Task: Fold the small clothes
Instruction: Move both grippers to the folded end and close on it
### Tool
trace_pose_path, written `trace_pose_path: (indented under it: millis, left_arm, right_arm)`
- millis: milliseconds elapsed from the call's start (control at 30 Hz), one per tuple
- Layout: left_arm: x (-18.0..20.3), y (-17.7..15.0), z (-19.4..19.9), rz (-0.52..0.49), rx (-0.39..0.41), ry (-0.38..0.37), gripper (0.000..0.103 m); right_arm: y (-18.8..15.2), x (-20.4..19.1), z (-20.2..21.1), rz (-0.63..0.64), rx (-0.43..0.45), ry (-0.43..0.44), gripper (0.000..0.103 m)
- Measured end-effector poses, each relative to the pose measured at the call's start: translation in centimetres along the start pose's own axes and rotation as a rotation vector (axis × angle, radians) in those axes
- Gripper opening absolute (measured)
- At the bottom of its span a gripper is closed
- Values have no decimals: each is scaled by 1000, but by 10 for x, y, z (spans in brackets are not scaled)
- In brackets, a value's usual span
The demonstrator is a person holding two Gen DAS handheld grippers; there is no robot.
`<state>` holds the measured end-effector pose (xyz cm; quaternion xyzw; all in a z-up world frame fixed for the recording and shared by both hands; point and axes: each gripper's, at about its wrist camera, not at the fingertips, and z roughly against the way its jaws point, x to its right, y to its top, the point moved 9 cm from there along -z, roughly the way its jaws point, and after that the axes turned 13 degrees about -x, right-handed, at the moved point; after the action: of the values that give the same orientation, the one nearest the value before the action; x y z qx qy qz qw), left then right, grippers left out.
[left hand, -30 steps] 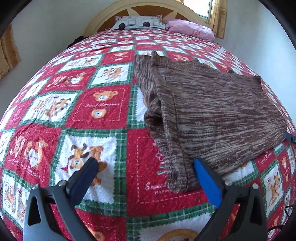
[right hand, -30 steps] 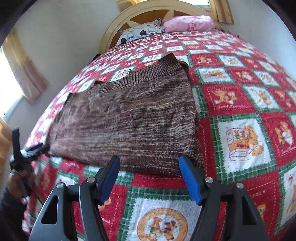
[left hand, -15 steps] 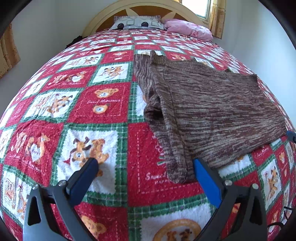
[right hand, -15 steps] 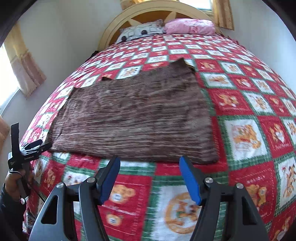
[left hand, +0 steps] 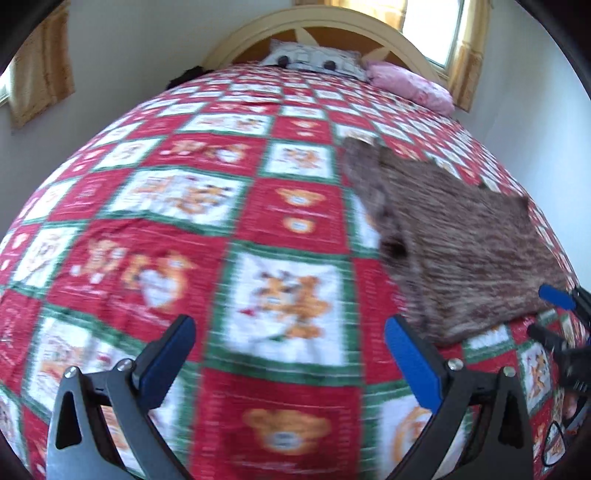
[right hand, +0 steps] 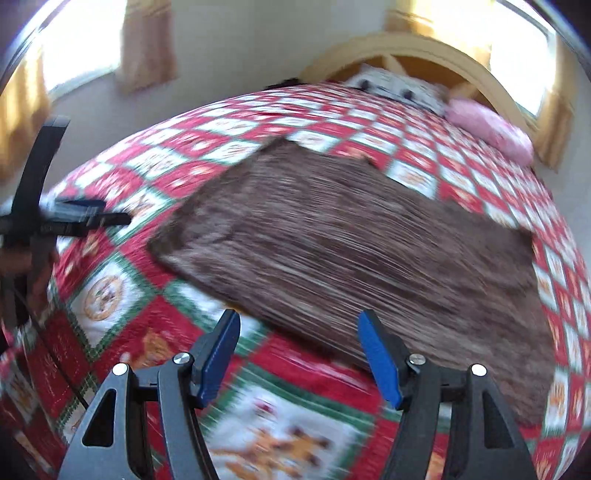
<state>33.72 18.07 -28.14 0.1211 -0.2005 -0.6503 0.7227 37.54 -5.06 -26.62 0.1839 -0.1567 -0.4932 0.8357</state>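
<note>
A brown knitted garment (left hand: pixel 458 240) lies folded flat on the bed, at the right of the left wrist view and across the middle of the right wrist view (right hand: pixel 369 243). My left gripper (left hand: pixel 291 350) is open and empty, above the quilt to the left of the garment's near corner. My right gripper (right hand: pixel 295 350) is open and empty, just above the garment's near edge. The right gripper shows at the right edge of the left wrist view (left hand: pixel 561 317). The left gripper shows at the left of the right wrist view (right hand: pixel 62 218). Both views are blurred.
A red, white and green teddy-bear quilt (left hand: pixel 184 229) covers the bed. A grey pillow (left hand: pixel 314 62) and a pink pillow (left hand: pixel 410 86) lie by the wooden headboard (left hand: pixel 332 26). Curtained windows (right hand: pixel 85 40) flank the bed.
Both grippers have pulled back and risen away from the garment. The left one swung left, the right one swung left along the near edge. Both stay open.
</note>
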Motion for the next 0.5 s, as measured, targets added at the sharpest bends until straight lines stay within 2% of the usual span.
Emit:
trace_pose_path:
  millis: [133, 200, 333, 433, 500]
  left_arm:
    - [-23, 5, 3, 43, 6, -17, 103]
    - [-30, 9, 4, 61, 11, -29, 103]
    - [-34, 21, 4, 62, 32, -52, 103]
    - [-27, 35, -1, 55, 27, -132, 103]
    - [-20, 46, -4, 52, 18, -188, 103]
  right_arm:
    - [19, -44, -6, 102, 34, -20, 67]
    - [28, -67, -8, 157, 54, -39, 57]
    - [38, -107, -16, 249, 72, -67, 56]
    - [43, -126, -29, 304, 74, -123, 56]
    - [46, -130, -38, 326, 76, -191, 56]
